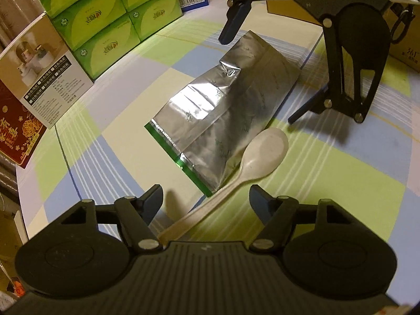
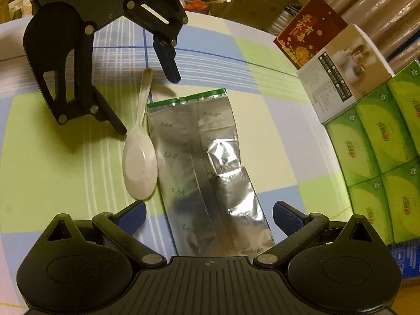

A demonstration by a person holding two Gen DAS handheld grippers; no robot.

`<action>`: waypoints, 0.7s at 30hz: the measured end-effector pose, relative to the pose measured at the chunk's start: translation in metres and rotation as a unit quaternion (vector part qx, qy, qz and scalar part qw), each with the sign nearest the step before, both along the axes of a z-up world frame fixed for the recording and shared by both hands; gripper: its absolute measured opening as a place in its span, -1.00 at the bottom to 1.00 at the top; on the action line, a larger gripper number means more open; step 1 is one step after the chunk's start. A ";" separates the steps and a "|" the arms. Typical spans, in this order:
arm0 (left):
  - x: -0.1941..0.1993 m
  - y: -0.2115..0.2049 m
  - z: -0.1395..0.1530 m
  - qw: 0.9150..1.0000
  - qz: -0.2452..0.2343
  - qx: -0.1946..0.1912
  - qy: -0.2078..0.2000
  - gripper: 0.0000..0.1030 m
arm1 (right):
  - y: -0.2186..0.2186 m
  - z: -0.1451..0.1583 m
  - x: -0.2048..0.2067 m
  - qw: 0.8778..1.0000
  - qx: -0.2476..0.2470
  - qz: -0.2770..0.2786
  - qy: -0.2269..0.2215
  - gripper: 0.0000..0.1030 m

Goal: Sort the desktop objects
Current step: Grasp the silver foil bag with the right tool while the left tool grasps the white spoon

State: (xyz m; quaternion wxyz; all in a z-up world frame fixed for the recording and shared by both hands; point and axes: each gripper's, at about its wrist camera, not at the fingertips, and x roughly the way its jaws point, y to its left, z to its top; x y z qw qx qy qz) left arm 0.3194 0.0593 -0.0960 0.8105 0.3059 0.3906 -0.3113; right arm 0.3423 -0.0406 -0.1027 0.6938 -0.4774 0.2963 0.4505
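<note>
Both my tongs spread wide, empty: left tongs [image 1: 206, 199] straddle spoon [image 1: 252, 157] handle, right tongs [image 2: 208, 216] over foil pouch [image 2: 207, 173]. Spoon bowl touches pouch edge on counter [image 1: 105, 141]. Risk: closing on thin handle tips spoon, drags pouch; slick foil may slip.

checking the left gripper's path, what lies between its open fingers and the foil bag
In the left wrist view, the white spoon lies there: its handle runs out from between the left gripper fingers, and its bowl rests against the silver foil bag.
</note>
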 end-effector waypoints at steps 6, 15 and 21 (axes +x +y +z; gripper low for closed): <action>0.003 -0.003 -0.001 1.000 -0.009 0.001 0.005 0.26 | 0.002 -0.005 0.004 1.000 -0.005 -0.006 0.011 0.89; 0.004 -0.005 0.002 1.000 -0.009 -0.006 0.014 0.16 | -0.002 -0.008 0.007 0.999 -0.004 -0.029 0.015 0.62; 0.003 -0.007 0.004 1.000 -0.014 -0.009 0.024 -0.10 | -0.004 -0.005 0.010 0.998 0.004 -0.056 0.036 0.42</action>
